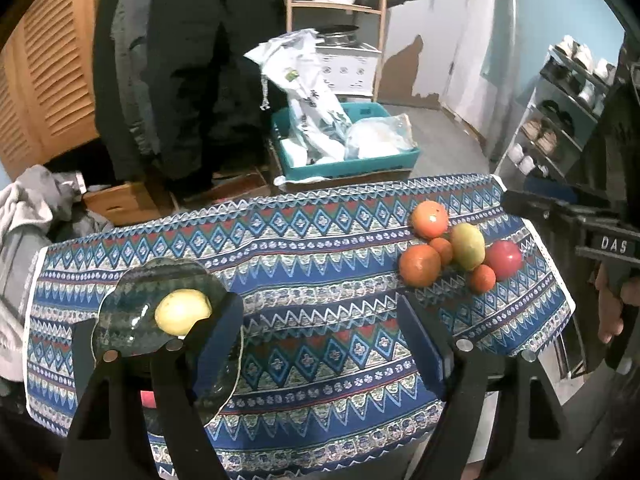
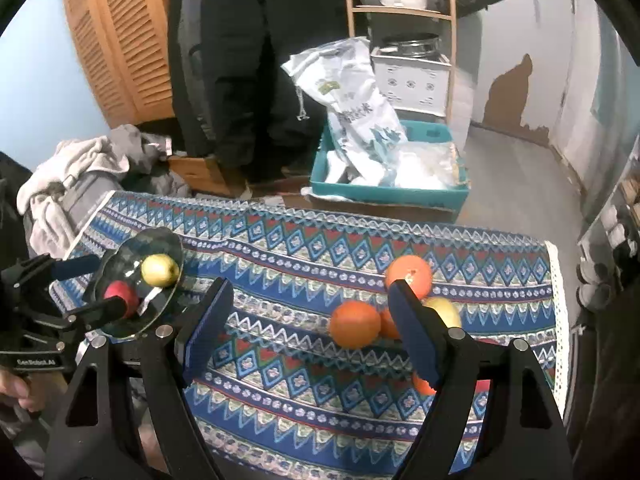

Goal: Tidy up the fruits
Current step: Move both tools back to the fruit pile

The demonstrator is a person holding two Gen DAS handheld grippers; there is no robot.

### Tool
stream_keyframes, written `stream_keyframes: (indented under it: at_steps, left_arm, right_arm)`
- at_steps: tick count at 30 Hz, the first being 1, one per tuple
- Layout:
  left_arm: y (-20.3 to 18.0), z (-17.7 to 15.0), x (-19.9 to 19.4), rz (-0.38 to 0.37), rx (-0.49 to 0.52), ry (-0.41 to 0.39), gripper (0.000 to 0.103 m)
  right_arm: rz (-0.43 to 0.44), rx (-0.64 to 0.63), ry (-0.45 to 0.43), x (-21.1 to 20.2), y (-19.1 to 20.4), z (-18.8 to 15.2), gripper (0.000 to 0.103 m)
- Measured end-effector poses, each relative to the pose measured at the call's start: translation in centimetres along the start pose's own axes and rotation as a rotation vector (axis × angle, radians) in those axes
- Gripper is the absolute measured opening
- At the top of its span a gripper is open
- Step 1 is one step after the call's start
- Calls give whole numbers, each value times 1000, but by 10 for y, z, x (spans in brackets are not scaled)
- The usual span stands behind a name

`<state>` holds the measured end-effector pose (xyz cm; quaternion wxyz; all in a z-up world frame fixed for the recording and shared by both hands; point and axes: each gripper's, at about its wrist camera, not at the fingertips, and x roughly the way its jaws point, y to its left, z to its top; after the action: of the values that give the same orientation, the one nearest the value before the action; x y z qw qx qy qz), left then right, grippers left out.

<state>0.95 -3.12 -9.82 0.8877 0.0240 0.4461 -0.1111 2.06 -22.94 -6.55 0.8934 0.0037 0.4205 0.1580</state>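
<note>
Fruits (image 1: 460, 250) lie clustered on the patterned tablecloth (image 1: 320, 248), right of the empty, open left gripper (image 1: 320, 320). Yellow apple (image 2: 160, 270) and red apple (image 2: 120, 294) sit on the glass plate (image 2: 168, 240). Right gripper (image 2: 310, 308) open, empty, beside the oranges (image 2: 354, 324).

A clear glass plate (image 2: 120, 272) near the patterned table's left edge holds a yellow-green apple (image 2: 160, 270) and a red apple (image 2: 122, 294). Oranges (image 1: 420, 265), a yellow-green mango (image 1: 468, 246) and a red fruit (image 1: 504, 259) cluster touching near the right edge.
</note>
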Motion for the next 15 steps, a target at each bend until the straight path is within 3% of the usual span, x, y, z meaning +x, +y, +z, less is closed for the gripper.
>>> stream_keyframes:
  at_steps: [15]
  left_arm:
    - [-42, 33, 33, -75, 49, 92, 81]
  right_arm:
    - [-31, 14, 81, 9, -68, 13, 80]
